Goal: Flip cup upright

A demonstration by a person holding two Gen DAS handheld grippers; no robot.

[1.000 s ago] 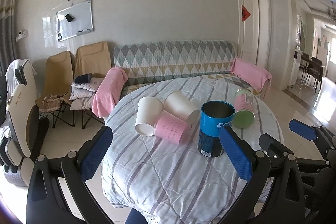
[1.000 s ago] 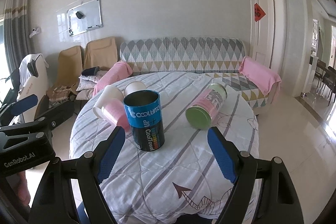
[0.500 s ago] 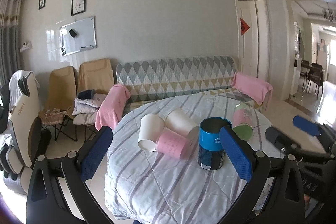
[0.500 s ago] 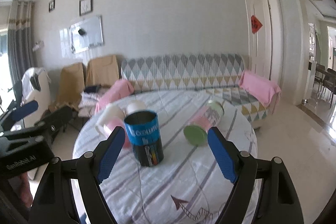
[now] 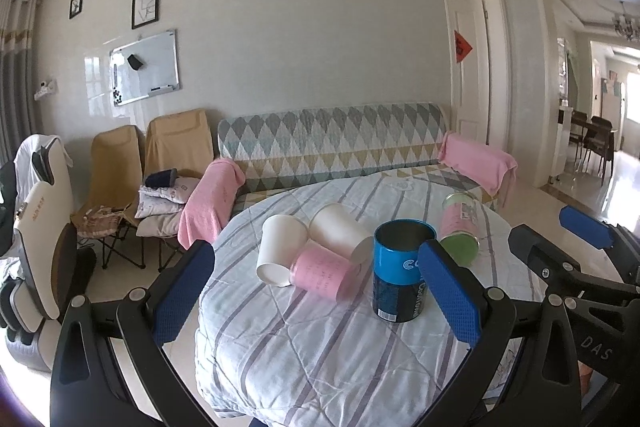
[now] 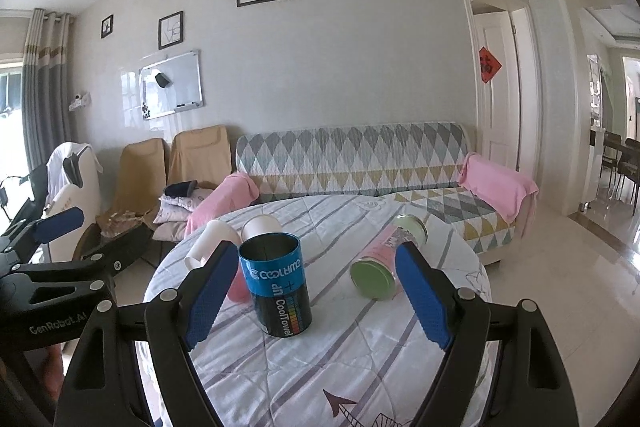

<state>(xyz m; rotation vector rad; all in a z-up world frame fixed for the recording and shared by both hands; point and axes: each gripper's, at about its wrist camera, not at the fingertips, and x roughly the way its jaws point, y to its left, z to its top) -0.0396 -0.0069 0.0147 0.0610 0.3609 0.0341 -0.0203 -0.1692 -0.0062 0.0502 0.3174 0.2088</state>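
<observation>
A blue and black can [image 5: 401,271] stands upright and open on the round table; it also shows in the right wrist view [image 6: 276,283]. Left of it lie two white paper cups [image 5: 279,249] [image 5: 340,232] and a pink cup [image 5: 325,274] on their sides, touching. A pink can with a green lid [image 5: 460,228] lies on its side to the right, also in the right wrist view [image 6: 384,261]. My left gripper [image 5: 316,301] is open and empty, held before the table. My right gripper [image 6: 318,301] is open and empty, short of the blue can.
The table has a striped quilted cover [image 5: 320,347]. Behind it stand a patterned sofa [image 5: 332,147] with pink towels and two tan folding chairs [image 5: 148,163]. A white massage chair [image 5: 36,227] stands at the left. A doorway [image 5: 472,67] opens at the right.
Both grippers have pulled back and tilted up, so the table and cups sit lower and farther in both views. The cups and cans have not moved.
</observation>
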